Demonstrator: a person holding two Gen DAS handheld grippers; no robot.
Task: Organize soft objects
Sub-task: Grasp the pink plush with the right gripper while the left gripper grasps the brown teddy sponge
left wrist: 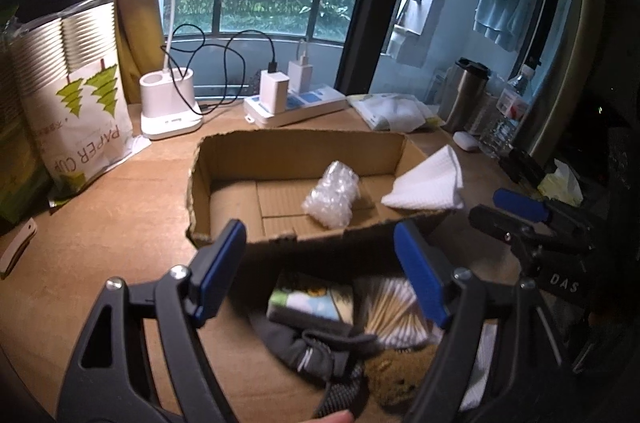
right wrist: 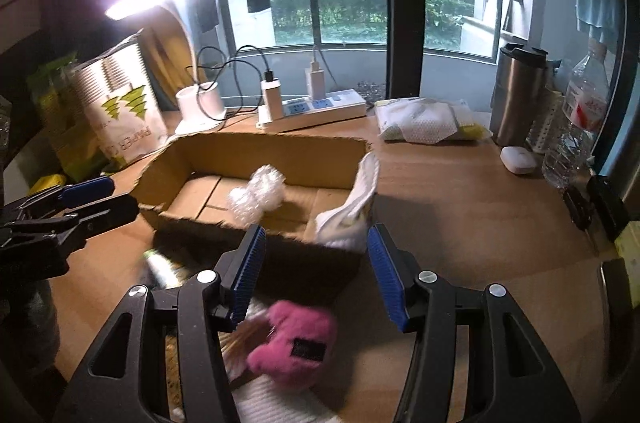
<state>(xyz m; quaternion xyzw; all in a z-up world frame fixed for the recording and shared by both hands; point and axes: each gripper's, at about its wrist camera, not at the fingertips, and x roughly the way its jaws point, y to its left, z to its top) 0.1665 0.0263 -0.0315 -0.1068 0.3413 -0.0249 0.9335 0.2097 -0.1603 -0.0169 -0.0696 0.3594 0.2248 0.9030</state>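
Note:
An open cardboard box [left wrist: 224,159] [right wrist: 260,151] sits mid-table. A roll of bubble wrap [left wrist: 332,199] [right wrist: 258,197] lies inside it. A white folded cloth [left wrist: 428,185] [right wrist: 354,219] hangs over its right rim. In front of the box lie a pink plush [right wrist: 296,347], a grey fabric piece [left wrist: 316,351], a cotton-swab pack [left wrist: 396,311], a small printed pack [left wrist: 312,303] and a yellowish sponge [left wrist: 396,375]. My left gripper [left wrist: 320,273] [right wrist: 96,203] hovers open above these items, holding nothing. My right gripper [right wrist: 318,275] [left wrist: 508,215] is open above the pink plush, also holding nothing.
Behind the box stand a lit desk lamp [left wrist: 170,107], a power strip [left wrist: 296,107] with chargers and a paper-cup bag [left wrist: 80,127]. A packet of masks [right wrist: 424,125], a steel thermos [right wrist: 516,95], a water bottle [right wrist: 576,127] and a small white case [right wrist: 518,160] stand at right.

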